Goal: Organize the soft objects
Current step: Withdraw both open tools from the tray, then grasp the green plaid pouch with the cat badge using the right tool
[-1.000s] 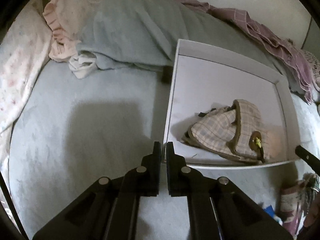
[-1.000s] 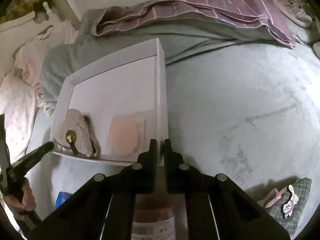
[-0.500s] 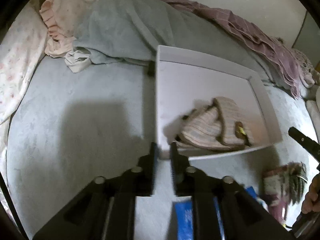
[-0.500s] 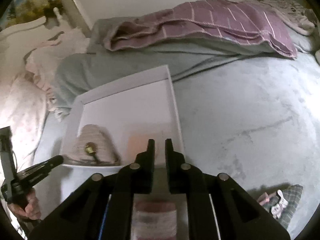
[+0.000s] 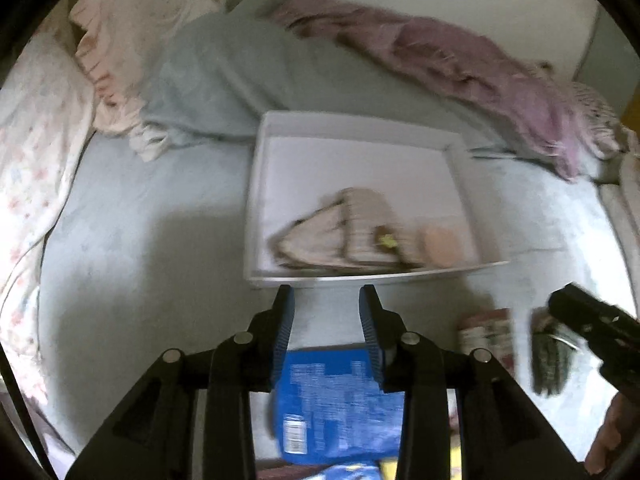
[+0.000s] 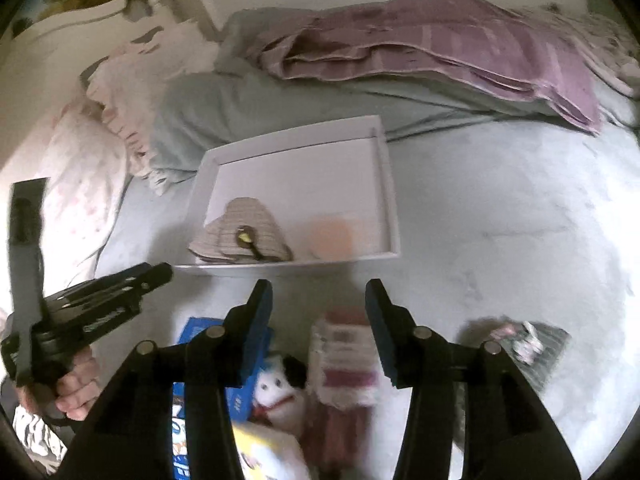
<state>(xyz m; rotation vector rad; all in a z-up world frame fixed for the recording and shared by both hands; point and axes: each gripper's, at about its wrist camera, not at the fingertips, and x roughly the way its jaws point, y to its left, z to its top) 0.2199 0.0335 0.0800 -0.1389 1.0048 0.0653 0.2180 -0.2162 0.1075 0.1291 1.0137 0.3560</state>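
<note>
A shallow white rectangular tray (image 5: 256, 200) lies on the pale blue-grey bed (image 5: 140, 240), toward the far side where a heaped grey-green blanket (image 5: 224, 76) and a rumpled purple striped cloth (image 5: 460, 64) run along the wall. Inside the tray, a beige checked fabric pouch with a brass clasp (image 5: 340, 232) sits in the near left part, and a round peach-coloured soft pad (image 5: 440, 240) lies just beside it toward the near right corner.

The left hand-held gripper (image 5: 326, 312) hangs above the bed just short of the tray's near rim, its jaws spread wide with nothing between them. Under it, at the near edge of the bed, lies a blue plastic packet with white print (image 5: 336, 404).

The right hand-held gripper (image 6: 318, 308) is likewise spread wide and holds nothing, poised over the near edge of the bed below the tray (image 6: 384, 184). Beneath it rests a pink-and-white printed packet (image 6: 344, 360), with a small white plush toy with a dark ear (image 6: 280, 392) to its left and the blue packet (image 6: 196, 328) beyond that. A dark green checked fabric piece with a pink-and-white rabbit charm (image 6: 528, 340) lies toward the near right part of the bed, apart from the rest. Pink floral pillows (image 6: 84, 184) occupy the left edge. Both views are blurred.
</note>
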